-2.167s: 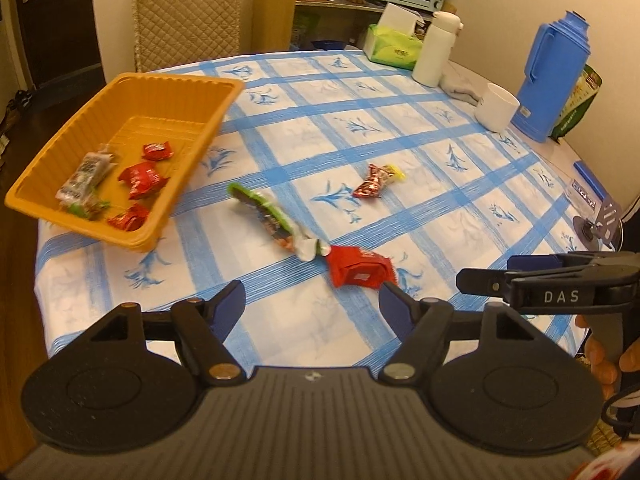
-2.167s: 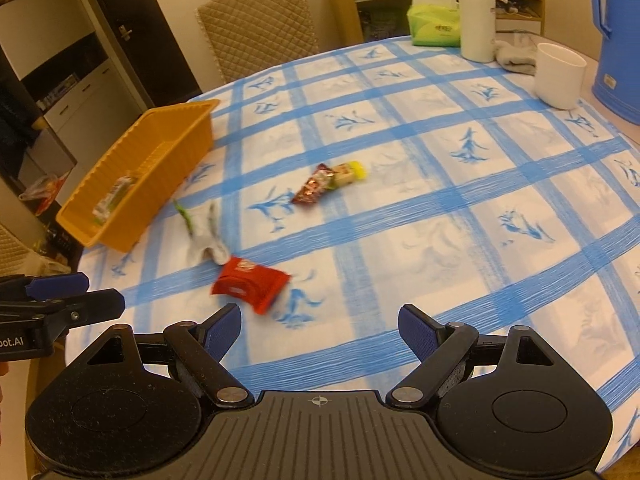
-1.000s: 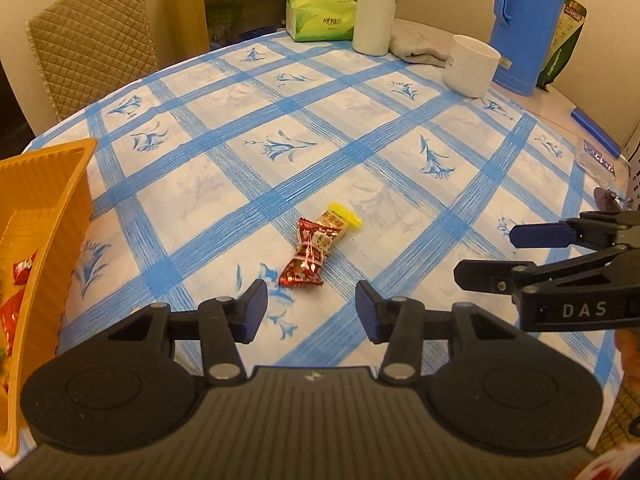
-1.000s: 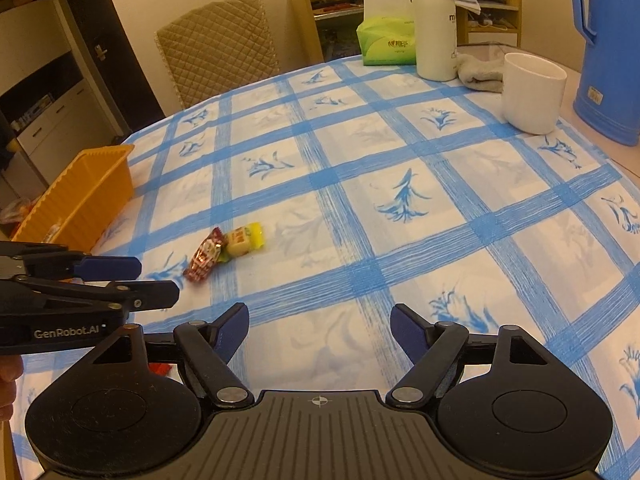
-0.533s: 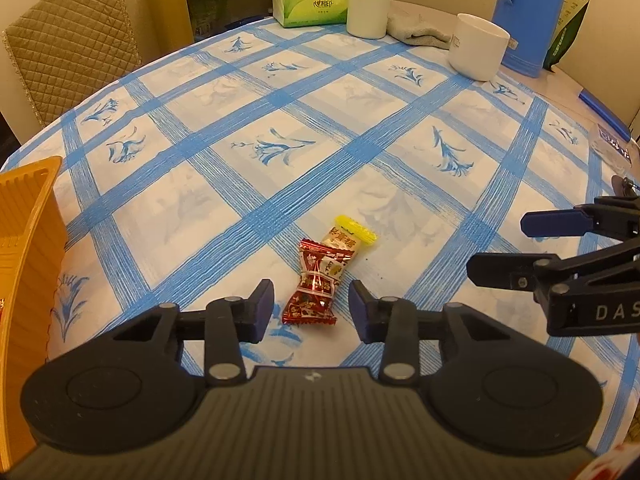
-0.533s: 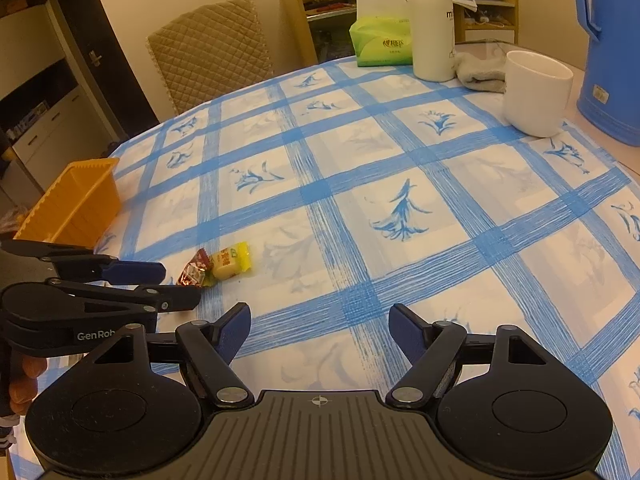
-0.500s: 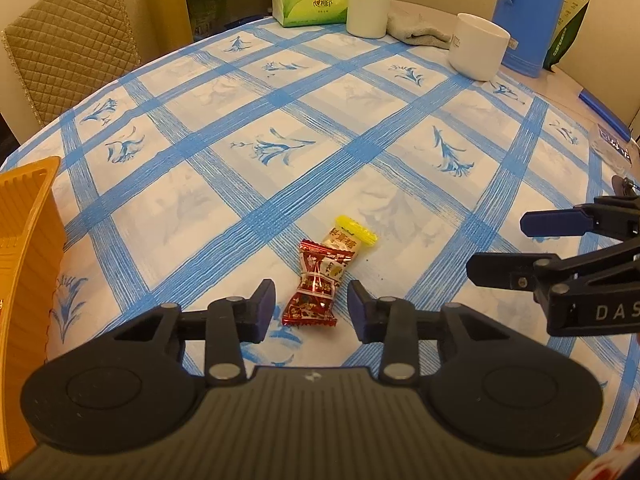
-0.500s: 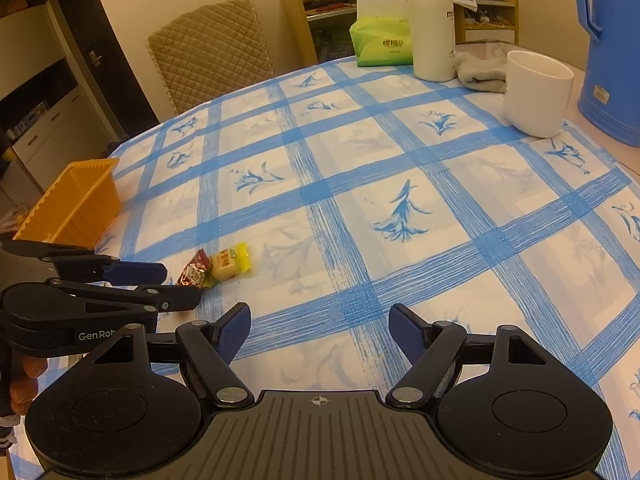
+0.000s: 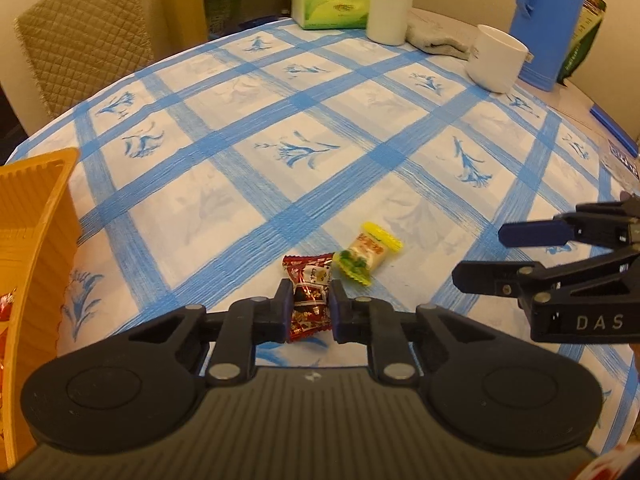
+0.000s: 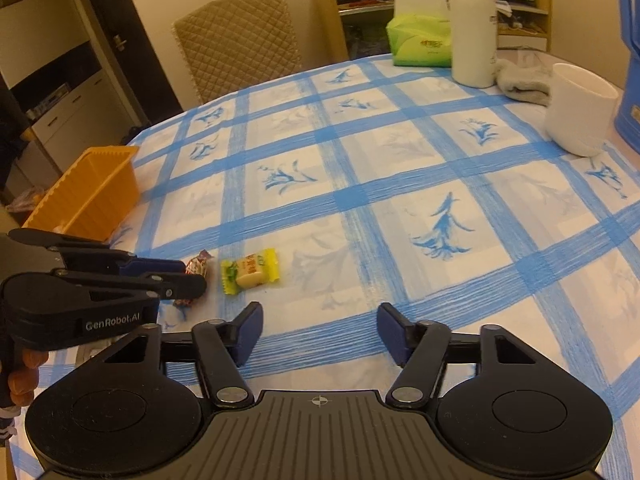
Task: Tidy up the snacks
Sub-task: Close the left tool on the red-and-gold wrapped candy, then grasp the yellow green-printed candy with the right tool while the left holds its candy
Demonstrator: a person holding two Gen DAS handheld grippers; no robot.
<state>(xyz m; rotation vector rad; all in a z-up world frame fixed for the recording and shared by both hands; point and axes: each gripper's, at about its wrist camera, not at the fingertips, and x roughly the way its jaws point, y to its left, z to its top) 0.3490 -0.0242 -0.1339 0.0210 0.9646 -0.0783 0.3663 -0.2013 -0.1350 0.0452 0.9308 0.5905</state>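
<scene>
On the round bench [image 9: 248,184] in blue-checked cloth, the left gripper [image 9: 308,312] has its jaws clamped on the red foil-wrapped candy [image 9: 308,300], one of two sweets there. Lifting toward the orange plastic basket [image 9: 36,216] comes next. The right gripper [image 10: 320,336], jaws narrowing, empty, nears the yellow-wrapped candy [image 10: 250,272].

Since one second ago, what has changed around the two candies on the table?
The left gripper came closer and closed on the red candy. The right gripper has been closing partly, with nothing between its fingers. The yellow candy, orange basket and white cup stayed where they were.
</scene>
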